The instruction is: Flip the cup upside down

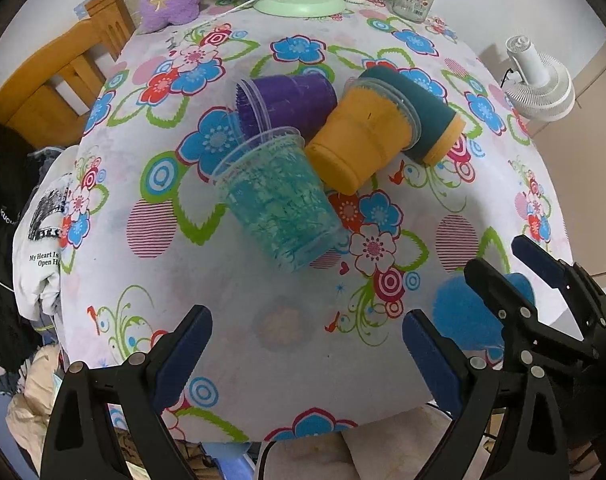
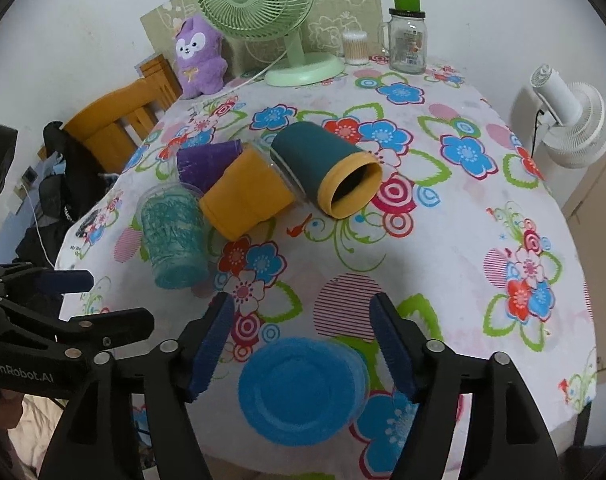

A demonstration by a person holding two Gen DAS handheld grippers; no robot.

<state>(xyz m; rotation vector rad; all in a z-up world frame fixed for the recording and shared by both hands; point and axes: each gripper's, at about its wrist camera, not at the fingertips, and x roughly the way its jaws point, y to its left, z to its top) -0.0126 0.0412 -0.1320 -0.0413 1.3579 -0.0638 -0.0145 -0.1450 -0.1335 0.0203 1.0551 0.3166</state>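
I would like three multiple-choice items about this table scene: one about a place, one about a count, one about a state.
1. Where is the blue cup standing base-up?
A. beside the green fan
B. between the right gripper's fingers
C. on the chair

2. How many cups lie on their sides?
A. two
B. four
C. six

3. The left gripper is:
A. open, holding nothing
B. shut on a cup
C. out of view

Answers: 1 B, its base shows between the blue pads. 2 B, purple, teal-shred, orange, dark teal. 3 A, fingers apart over bare cloth.

Five cups (image 2: 301,386) total on the desk (image 2: 443,280). Two fans (image 2: 255,0), one jar (image 2: 407,42), one plushie (image 2: 199,56).
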